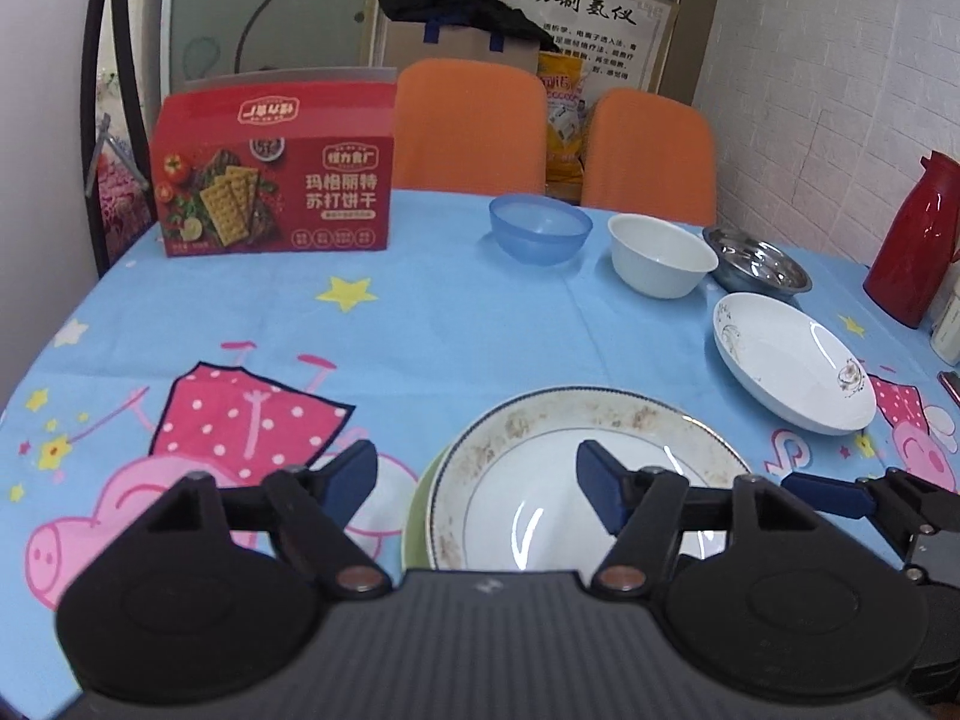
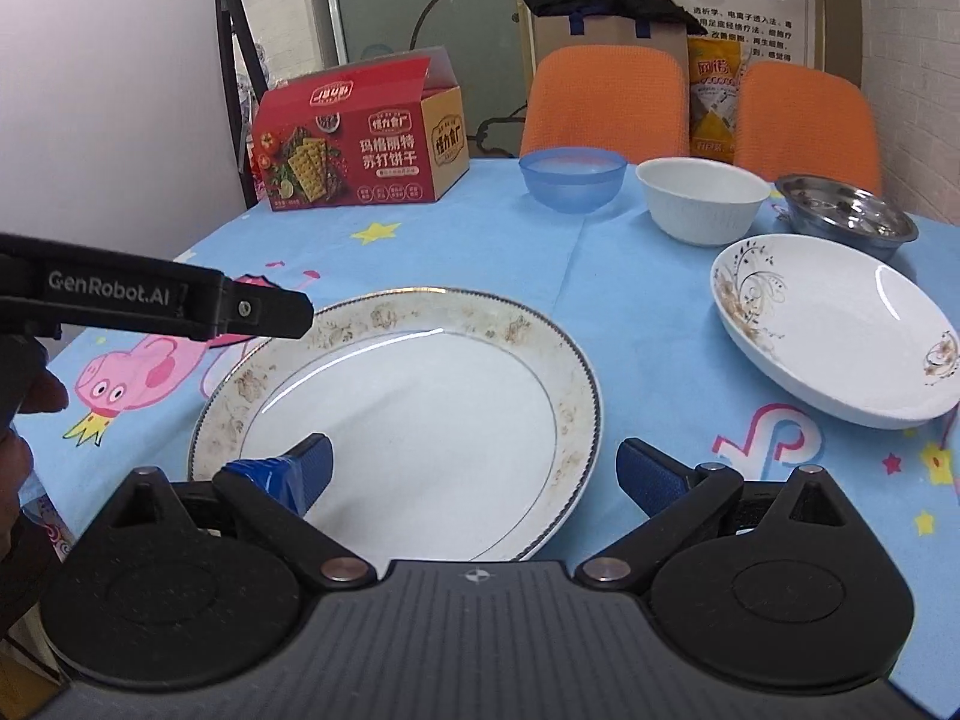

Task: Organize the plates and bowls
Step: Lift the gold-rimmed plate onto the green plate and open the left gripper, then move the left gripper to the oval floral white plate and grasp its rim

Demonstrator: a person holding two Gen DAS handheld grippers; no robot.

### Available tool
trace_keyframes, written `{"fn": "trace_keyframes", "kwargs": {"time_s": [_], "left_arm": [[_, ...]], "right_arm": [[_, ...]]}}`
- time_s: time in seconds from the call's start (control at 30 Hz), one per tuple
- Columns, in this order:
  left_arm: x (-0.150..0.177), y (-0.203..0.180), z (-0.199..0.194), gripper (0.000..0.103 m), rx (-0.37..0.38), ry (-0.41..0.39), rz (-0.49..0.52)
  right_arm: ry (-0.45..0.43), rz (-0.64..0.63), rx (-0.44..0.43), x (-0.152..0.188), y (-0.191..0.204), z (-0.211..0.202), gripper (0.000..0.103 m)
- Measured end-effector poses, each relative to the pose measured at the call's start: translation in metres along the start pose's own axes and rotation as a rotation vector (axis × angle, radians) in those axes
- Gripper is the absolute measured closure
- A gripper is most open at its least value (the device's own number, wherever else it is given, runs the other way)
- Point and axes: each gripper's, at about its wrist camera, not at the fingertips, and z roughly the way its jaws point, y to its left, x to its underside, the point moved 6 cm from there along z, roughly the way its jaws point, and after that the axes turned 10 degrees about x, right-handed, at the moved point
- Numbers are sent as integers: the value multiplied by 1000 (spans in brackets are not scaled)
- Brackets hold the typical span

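A gold-rimmed white plate (image 1: pixel 528 480) (image 2: pixel 420 420) lies at the near edge of the table, on top of a green plate whose rim (image 1: pixel 415 516) shows at its left. A deep white floral plate (image 1: pixel 792 360) (image 2: pixel 840 324) lies to its right. Behind stand a blue plastic bowl (image 1: pixel 538 228) (image 2: pixel 573 177), a white bowl (image 1: pixel 660 261) (image 2: pixel 702 198) and a steel bowl (image 1: pixel 757 267) (image 2: pixel 846 216). My left gripper (image 1: pixel 477 483) is open over the stack's left rim. My right gripper (image 2: pixel 474 471) is open over its right rim and also shows in the left wrist view (image 1: pixel 828 495).
A red cracker box (image 1: pixel 276 180) (image 2: pixel 360 144) stands at the back left. Two orange chairs (image 1: pixel 471 120) (image 2: pixel 606 102) stand behind the table. A red thermos (image 1: pixel 918 240) stands at the far right. The blue cartoon tablecloth (image 1: pixel 420 330) covers the round table.
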Motion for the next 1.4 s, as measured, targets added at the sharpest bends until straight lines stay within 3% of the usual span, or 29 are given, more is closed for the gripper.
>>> {"fn": "trace_keyframes", "kwargs": {"time_s": [0.13, 0.2, 0.27, 0.43, 0.57, 0.73, 1.03, 1.4], "left_arm": [[-3, -7, 10, 35, 38, 22, -28], [-3, -16, 16, 27, 69, 38, -33], [-4, -27, 23, 26, 93, 53, -25], [-12, -58, 42, 26, 132, 84, 17], [-22, -84, 67, 25, 170, 142, 40], [-46, -111, 114, 25, 208, 221, 65], [-73, -133, 188, 25, 204, 330, 49], [-65, -138, 235, 25, 200, 380, 42]], "right_arm": [[-10, 33, 24, -3, -16, -4, 14], [-1, 53, 44, -3, -28, -4, 14], [5, 81, 66, -2, -42, -5, 14], [-2, 154, 166, -2, -90, -14, 14], [7, 205, 247, -1, -130, -14, 14], [34, 174, 331, -21, -174, 8, 14], [65, 209, 317, -39, -208, 53, 14], [108, 190, 283, -38, -211, 82, 14]]}}
